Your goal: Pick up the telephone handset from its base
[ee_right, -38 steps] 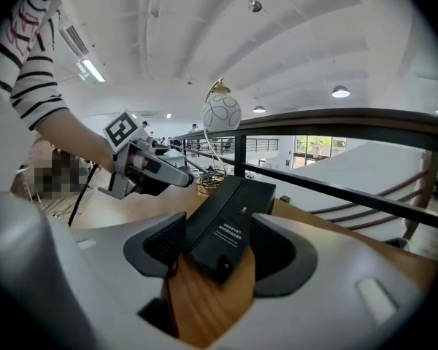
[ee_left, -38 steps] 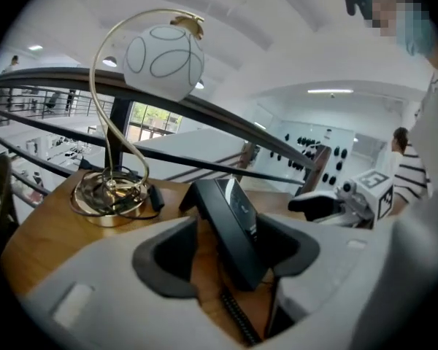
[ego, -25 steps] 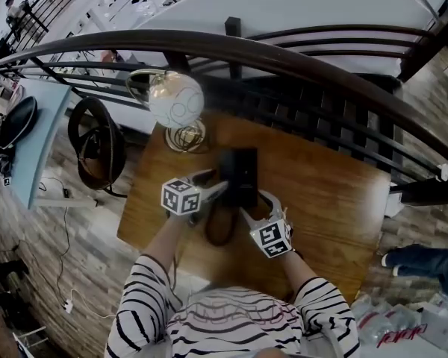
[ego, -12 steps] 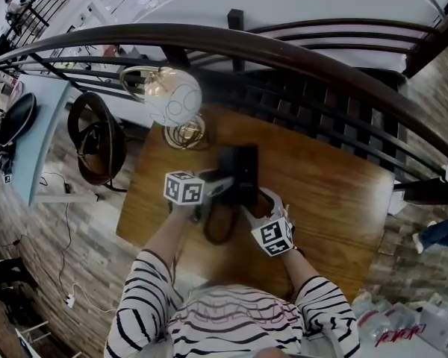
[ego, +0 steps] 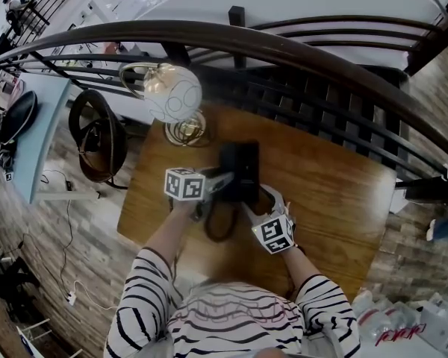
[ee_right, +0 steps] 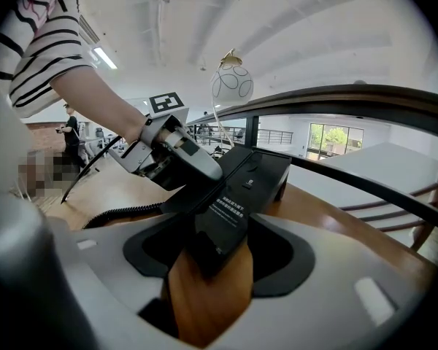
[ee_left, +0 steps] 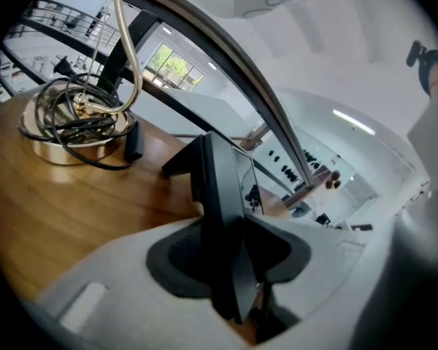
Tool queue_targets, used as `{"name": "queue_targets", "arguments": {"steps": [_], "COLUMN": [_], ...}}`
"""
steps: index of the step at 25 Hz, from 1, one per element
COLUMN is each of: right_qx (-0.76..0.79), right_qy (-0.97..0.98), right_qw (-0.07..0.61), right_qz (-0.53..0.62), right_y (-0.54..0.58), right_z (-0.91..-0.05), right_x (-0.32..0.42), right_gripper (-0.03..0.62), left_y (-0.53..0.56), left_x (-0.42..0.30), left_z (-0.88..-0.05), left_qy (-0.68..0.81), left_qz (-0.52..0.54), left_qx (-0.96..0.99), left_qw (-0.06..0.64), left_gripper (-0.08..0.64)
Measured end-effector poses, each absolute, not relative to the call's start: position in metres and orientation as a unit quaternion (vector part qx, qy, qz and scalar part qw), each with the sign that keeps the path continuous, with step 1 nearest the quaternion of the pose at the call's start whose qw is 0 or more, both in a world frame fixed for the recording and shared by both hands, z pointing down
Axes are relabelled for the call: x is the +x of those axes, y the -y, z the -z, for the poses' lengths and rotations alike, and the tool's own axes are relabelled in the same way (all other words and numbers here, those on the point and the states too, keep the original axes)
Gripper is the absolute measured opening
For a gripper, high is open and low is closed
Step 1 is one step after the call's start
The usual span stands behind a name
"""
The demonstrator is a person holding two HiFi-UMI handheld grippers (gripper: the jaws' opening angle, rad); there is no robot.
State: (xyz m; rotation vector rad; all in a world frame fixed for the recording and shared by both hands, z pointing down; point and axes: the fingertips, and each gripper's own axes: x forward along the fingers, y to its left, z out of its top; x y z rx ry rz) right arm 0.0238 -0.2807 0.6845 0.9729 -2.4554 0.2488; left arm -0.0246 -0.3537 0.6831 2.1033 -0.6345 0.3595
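Observation:
A black telephone base (ego: 243, 171) lies mid-table with its handset (ego: 228, 176) along its left side. My left gripper (ego: 222, 183) reaches in from the left. Its jaws are closing with the handset (ee_left: 219, 195) standing edge-on between them, and the pads (ee_left: 177, 257) lie against its sides. In the right gripper view that left gripper (ee_right: 179, 162) sits on the handset. My right gripper (ee_right: 212, 257) is shut on the near corner of the base (ee_right: 255, 177). A coiled cord (ego: 218, 226) loops toward me between my two hands.
A globe lamp (ego: 175, 95) on a brass foot (ee_left: 77, 133) with wound cable stands at the table's back left. The wooden table (ego: 321, 192) backs onto a dark curved railing (ego: 284, 51). A black chair (ego: 97, 140) stands left of the table.
My left gripper has rolled a little and drawn its jaws in round the handset. The right gripper and the telephone have stayed where they were.

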Motion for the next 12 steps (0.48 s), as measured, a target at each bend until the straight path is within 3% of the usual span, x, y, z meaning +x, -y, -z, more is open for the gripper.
{"name": "queue_targets", "arguments": {"steps": [12], "right_qx": [0.359], "right_qy": [0.896], "right_qw": [0.244], "right_qz": [-0.096], "right_y": [0.2818], "right_z": [-0.6859], "right_x": [0.0231], "right_gripper": [0.265], "left_y": [0.3502], "left_x": [-0.0293], "left_z": [-0.6809], "left_qy": [0.263], "left_qz": [-0.136], "left_qx": [0.831], "left_qw": [0.471], "left_gripper": [0.121]}}
